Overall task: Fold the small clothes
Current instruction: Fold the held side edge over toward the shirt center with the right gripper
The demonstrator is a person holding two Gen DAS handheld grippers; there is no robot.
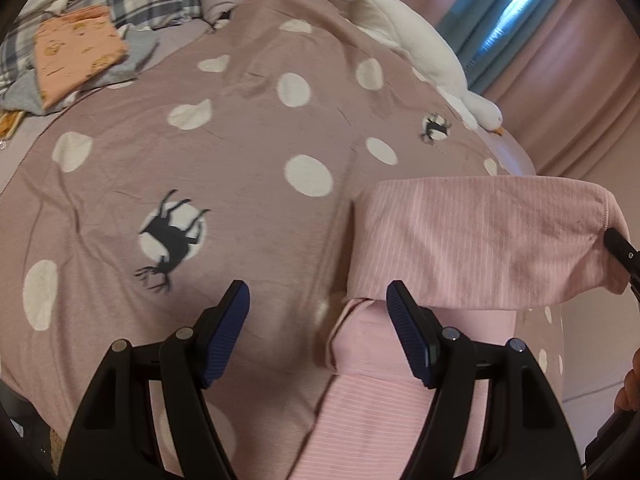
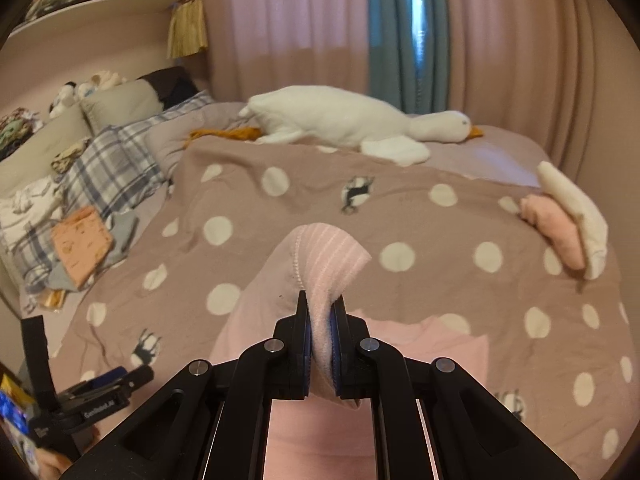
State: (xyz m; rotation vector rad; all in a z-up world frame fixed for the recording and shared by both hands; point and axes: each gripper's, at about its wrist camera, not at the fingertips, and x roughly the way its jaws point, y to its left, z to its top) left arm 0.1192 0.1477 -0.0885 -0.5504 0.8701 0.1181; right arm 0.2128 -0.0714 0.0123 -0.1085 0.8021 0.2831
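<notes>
Our right gripper (image 2: 322, 344) is clamped on a thick edge of the pink striped garment (image 1: 472, 240), holding that part raised above the bedspread (image 1: 240, 140) in the lower centre of the right wrist view. Our left gripper (image 1: 318, 320) stands wide apart and empty, its blue ribbed pads (image 1: 228, 328) hovering over the spread with the garment's lower portion just beside the right-hand pad. We judge the fold only partly made: one section is lifted and draped across, not yet laid flat. The cloth looks like soft, fine-ribbed knit with a stitched hem, limp and likely to sag. Farther out, a folded peach printed piece (image 1: 76, 48) lies on grey clothing at the upper left, seemingly finished, and a rolled pink and cream bundle (image 2: 564, 224) sits at right. A white plush goose (image 2: 352, 120) lies along the far edge.
</notes>
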